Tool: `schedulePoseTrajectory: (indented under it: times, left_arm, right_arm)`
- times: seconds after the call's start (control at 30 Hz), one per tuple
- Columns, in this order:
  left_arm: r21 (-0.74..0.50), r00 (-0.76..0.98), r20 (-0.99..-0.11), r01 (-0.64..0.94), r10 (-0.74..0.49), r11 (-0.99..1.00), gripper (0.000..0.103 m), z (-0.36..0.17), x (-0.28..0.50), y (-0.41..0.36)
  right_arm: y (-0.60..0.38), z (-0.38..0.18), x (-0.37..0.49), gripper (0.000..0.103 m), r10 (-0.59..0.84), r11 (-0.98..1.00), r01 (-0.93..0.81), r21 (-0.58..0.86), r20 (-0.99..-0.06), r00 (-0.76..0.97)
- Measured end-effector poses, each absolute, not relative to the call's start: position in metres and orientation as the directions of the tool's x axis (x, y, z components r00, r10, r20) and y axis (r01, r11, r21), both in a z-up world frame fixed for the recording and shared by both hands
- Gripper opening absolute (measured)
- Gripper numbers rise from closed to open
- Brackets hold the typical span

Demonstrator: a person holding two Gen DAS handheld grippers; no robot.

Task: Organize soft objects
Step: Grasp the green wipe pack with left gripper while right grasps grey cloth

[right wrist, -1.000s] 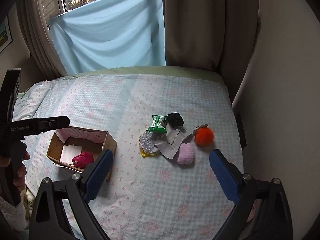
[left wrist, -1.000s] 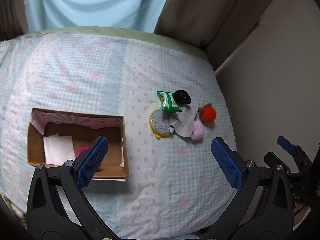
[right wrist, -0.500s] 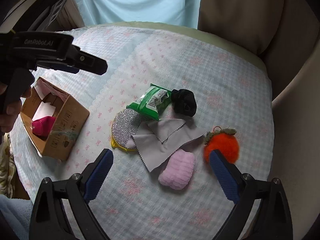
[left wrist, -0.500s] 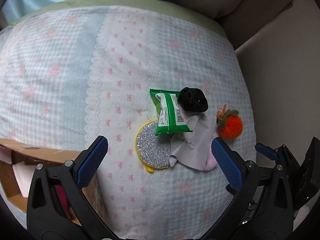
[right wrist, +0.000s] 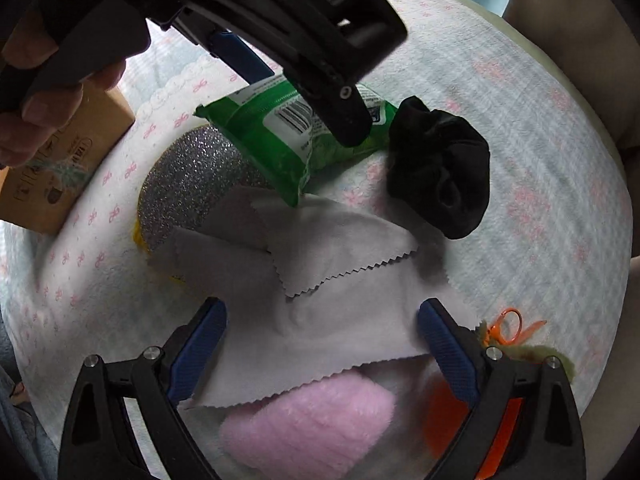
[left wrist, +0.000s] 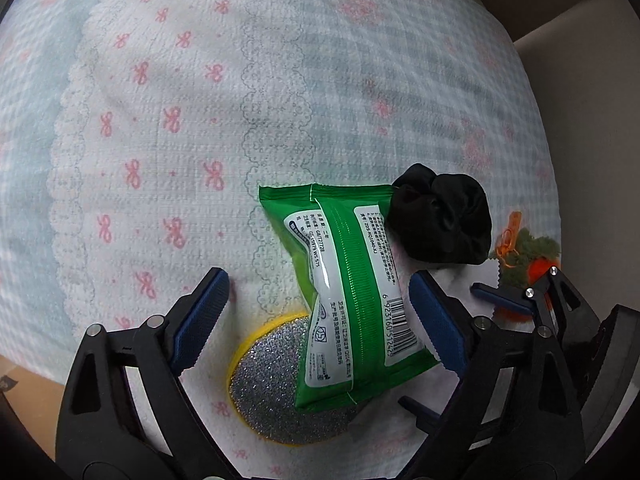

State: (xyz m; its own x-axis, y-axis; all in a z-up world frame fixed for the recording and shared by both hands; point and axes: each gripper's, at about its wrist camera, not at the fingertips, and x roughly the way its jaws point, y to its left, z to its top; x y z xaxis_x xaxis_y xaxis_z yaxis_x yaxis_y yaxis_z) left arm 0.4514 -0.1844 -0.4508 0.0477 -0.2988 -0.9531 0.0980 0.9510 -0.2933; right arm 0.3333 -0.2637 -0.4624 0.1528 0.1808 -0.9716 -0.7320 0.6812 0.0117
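The bed point(left wrist: 160, 128) sagged; wide fingers straddled the green packet point(left wrist: 344, 288), whose slick film might slip sideways

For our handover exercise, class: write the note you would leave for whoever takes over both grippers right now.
Left gripper: open, empty, straddling the green plastic wipes packet.
Right gripper: open, empty, over the grey pinked-edge cloth.
The packet leans on the round silver glitter pad with yellow rim; the black fabric scrunchie sits beside the packet. The cloth partly covers the pink fluffy roll; the orange pompom lies behind the right finger.
Brown cardboard box: contents not visible.
Left: all six items still lie on the gingham cover.
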Motion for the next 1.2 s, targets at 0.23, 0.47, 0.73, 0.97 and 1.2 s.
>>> schedulePoseTrajectory:
  times: [0.23, 0.47, 0.73, 0.97, 1.2]
  left_arm:
    - [-0.248, 0.061, -0.964, 0.135, -0.258, 0.959, 0.053, -0.459, 0.454, -0.193]
    - [-0.232, 0.078, -0.965, 0.188, -0.25, 0.954, 0.038, -0.453, 0.46, -0.202]
    - [-0.252, 0.086, -0.959, 0.171, -0.269, 0.953, 0.037, -0.449, 0.453, -0.201]
    - [-0.269, 0.099, -0.952, 0.168, -0.288, 0.948, 0.036, -0.44, 0.44, -0.19]
    - [-0.279, 0.124, -0.945, 0.174, -0.302, 0.944, 0.035, -0.418, 0.43, -0.179]
  right_arm:
    - [-0.251, -0.473, 0.322, 0.085, 0.147, 0.578, -0.814, -0.062, -0.973, 0.179]
    - [-0.249, -0.463, 0.315, 0.031, 0.167, 0.589, -0.806, -0.063, -0.966, 0.197]
    - [-0.275, -0.449, 0.337, 0.006, 0.233, 0.686, -0.727, 0.03, -0.956, 0.18]
    - [-0.301, -0.431, 0.35, 0.005, 0.287, 0.74, -0.666, 0.094, -0.939, 0.187]
    - [-0.303, -0.396, 0.339, 0.005, 0.286, 0.763, -0.642, 0.077, -0.931, 0.229]
